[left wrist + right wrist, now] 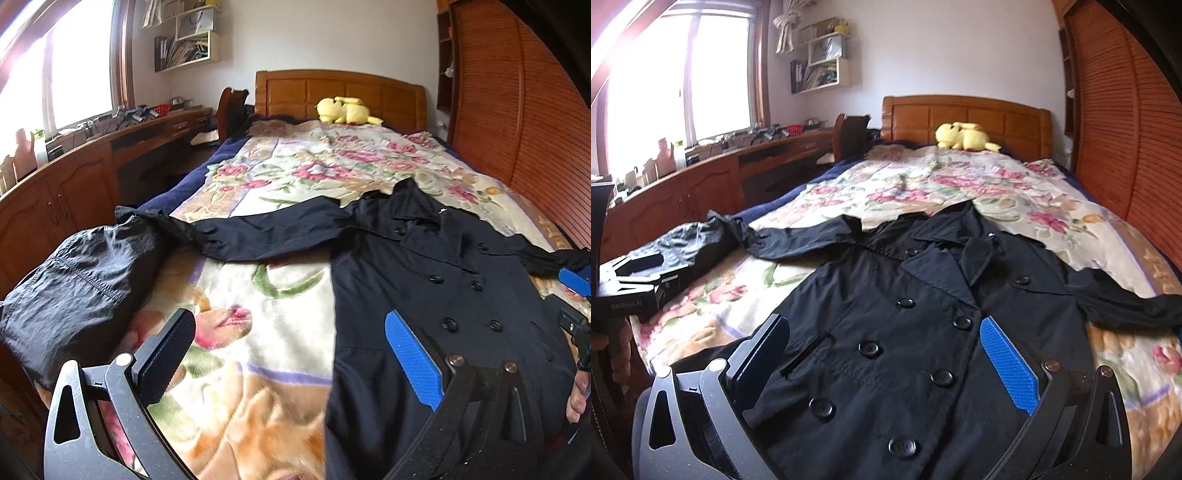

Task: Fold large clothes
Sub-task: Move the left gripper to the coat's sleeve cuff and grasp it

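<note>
The black double-breasted buttoned coat (923,317) lies face up and spread flat on the floral cream blanket (258,332) at the foot of the bed, both sleeves thrown out sideways, a layout that likely readies it for folding. The left gripper (291,354) and right gripper (886,365) hover above it, jaws wide apart and empty. A crumpled dark grey garment (74,288) crowds the bed's left edge by the sleeve cuff, while the blanket toward the wooden headboard (964,114) lies free

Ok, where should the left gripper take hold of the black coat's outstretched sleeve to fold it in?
Probably at the cuff end of the sleeve, coming from the bed's left edge. It lies flat across the blanket, pointing away from the coat, so the open left gripper can pinch its thin edge.
</note>
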Demonstrator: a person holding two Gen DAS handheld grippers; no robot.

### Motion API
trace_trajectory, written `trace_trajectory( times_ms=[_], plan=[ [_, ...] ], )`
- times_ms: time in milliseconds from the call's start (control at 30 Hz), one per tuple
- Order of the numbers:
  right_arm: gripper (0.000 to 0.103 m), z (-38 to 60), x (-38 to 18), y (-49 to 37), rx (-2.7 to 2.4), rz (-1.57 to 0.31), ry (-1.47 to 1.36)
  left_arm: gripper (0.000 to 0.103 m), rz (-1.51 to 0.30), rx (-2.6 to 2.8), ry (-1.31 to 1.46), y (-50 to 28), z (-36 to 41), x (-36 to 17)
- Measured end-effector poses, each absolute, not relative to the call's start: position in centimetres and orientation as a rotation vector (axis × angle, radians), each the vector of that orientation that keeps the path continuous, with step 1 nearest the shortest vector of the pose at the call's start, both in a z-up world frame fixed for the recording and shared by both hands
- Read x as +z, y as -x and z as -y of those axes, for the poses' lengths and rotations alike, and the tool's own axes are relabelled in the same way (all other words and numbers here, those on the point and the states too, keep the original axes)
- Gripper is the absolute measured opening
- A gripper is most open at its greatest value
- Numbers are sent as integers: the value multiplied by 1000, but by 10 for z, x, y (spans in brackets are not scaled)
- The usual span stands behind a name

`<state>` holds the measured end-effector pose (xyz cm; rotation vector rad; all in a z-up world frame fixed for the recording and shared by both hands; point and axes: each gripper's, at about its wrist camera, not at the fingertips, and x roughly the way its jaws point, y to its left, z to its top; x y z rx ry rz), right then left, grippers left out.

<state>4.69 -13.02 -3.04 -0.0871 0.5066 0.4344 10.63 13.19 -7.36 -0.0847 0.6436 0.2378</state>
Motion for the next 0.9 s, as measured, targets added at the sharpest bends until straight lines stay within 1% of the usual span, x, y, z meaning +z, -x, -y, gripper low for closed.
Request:
trace_trajectory(
  times_ms=[367,567,633,667,733,800,900],
  plan=[
    [103,110,-39,-95,495,-576,144,103,-682,263,86,-161,-173,-91],
    [103,100,-42,-113,518,-598,158,103,-684,262,98,-190,-225,-84],
    [103,97,-44,-118,523,-607,160,95,-691,271,100,-201,-253,-78],
    [103,95,-46,-119,527,-613,161,93,-696,276,106,-207,-266,-76],
    [103,91,-48,-123,533,-625,170,83,-702,287,124,-216,-293,-72],
    [103,86,-50,-123,540,-635,180,78,-713,306,141,-224,-322,-67],
    [103,81,-52,-128,548,-647,191,75,-718,362,144,-235,-357,-63]
  ],
)
